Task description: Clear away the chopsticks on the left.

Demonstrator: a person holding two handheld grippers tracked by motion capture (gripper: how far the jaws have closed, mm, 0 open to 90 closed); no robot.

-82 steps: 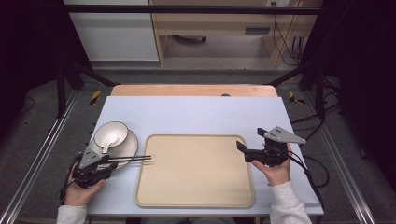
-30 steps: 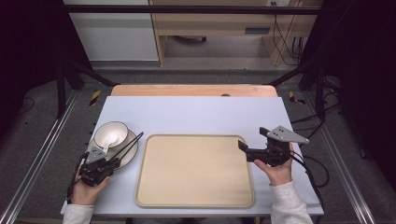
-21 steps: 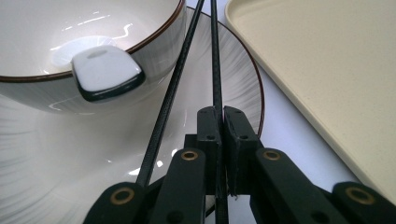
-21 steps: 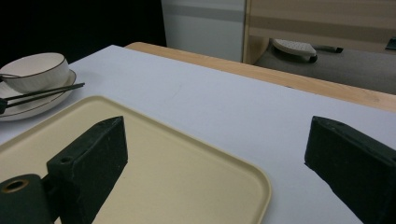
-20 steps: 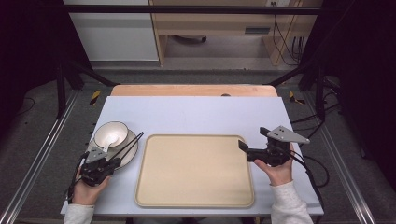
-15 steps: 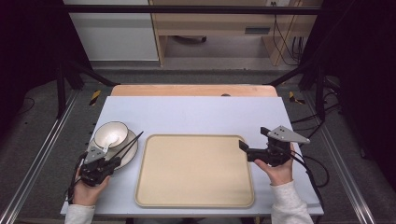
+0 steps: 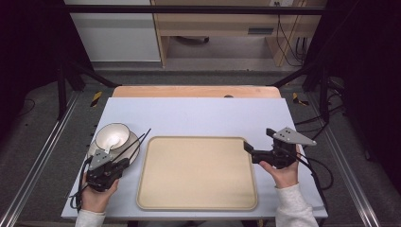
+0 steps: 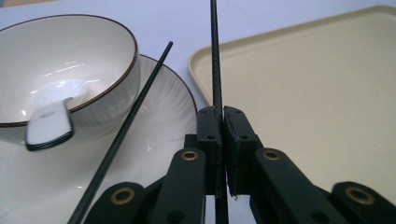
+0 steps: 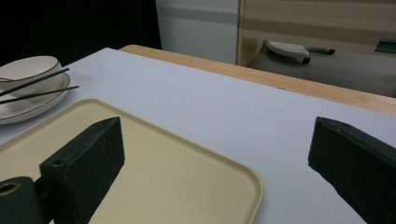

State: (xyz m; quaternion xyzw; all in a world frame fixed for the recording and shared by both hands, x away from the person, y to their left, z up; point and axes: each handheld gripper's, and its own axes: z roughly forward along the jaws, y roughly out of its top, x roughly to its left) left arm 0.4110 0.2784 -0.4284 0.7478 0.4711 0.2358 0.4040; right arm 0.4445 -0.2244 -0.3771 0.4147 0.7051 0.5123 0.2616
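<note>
Between the left tongs (image 8: 219, 140), one chopstick (image 8: 215, 56); the other chopstick (image 8: 133, 121) alongside.

A pale blue-grey bench (image 7: 198, 113) carries everything, with a strip of bare wood (image 7: 196, 91) along its far edge. Beyond it lies a grey floor (image 7: 213, 78). At the far left stands a white cabinet (image 7: 113, 38), and just right of it a light wooden shelf unit (image 7: 222, 26) with a flat grey object (image 9: 287, 48) on the floor under it. Black cables (image 7: 288, 40) hang at the far right of the unit. Yellow-and-black tape marks (image 7: 96, 98) sit on the floor off both far corners. Metal rails (image 7: 42, 156) run along the left and right sides, and a black bar (image 7: 198, 8) crosses the top.
</note>
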